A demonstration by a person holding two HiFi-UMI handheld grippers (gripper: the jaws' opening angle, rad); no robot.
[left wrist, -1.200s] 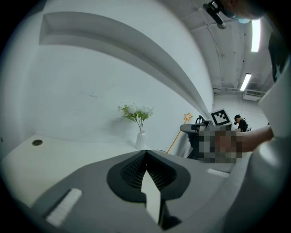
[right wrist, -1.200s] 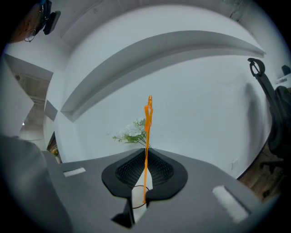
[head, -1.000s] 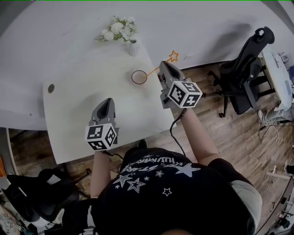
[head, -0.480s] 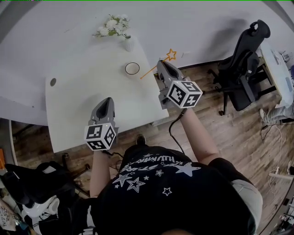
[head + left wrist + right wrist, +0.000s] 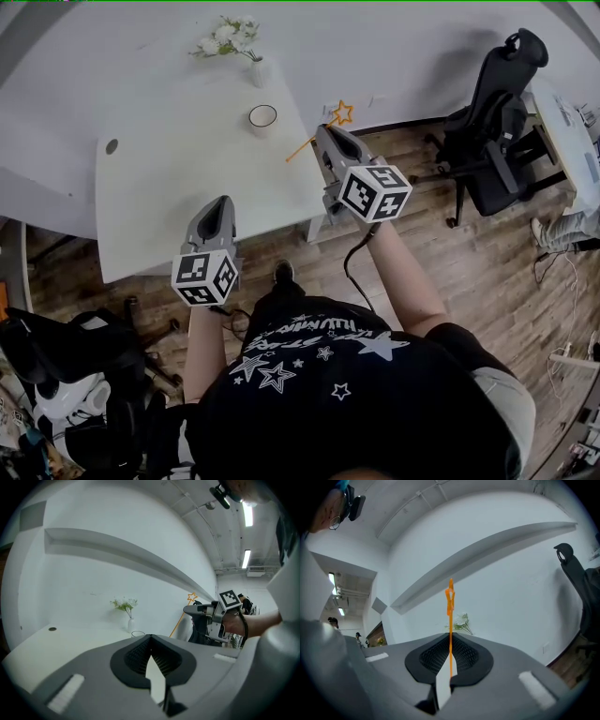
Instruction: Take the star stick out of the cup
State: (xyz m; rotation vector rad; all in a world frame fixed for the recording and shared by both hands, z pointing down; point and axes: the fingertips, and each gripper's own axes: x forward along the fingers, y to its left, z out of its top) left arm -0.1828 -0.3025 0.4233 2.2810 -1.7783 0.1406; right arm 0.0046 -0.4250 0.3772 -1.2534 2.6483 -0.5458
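The star stick [image 5: 307, 143] is out of the cup [image 5: 262, 115] and pinched in the right gripper [image 5: 325, 132]; in the right gripper view its thin orange shaft [image 5: 450, 634] rises from between the two dark ribbed pads [image 5: 464, 654] and runs straight out ahead of the jaws, with the star turned nearly edge-on at its far end; the jaws stand narrow, closed on the shaft. From the head view the stick crosses the jaw tips at a slant; the star end reaches ahead and to the right of them, the plain end reaches back to the left over the table [image 5: 178, 187]; no part of the stick touches the cup.

The cup stands upright on the table, ahead of the right jaws and off to their left, well apart from the stick's plain end; a small white vase of flowers [image 5: 255, 67] stands farther ahead again, beyond the cup.

The left gripper [image 5: 223, 202] is held over the near part of the table; in its own view the jaws [image 5: 150, 638] are drawn together with nothing between the pads; ahead of them lie the cup [image 5: 138, 633] and the vase [image 5: 130, 623], and to their right the other gripper [image 5: 190, 611] shows with the stick [image 5: 178, 622] slanting through it.

A black office chair [image 5: 497, 112] stands on the wooden floor [image 5: 487, 272], well to the right of the right jaws.
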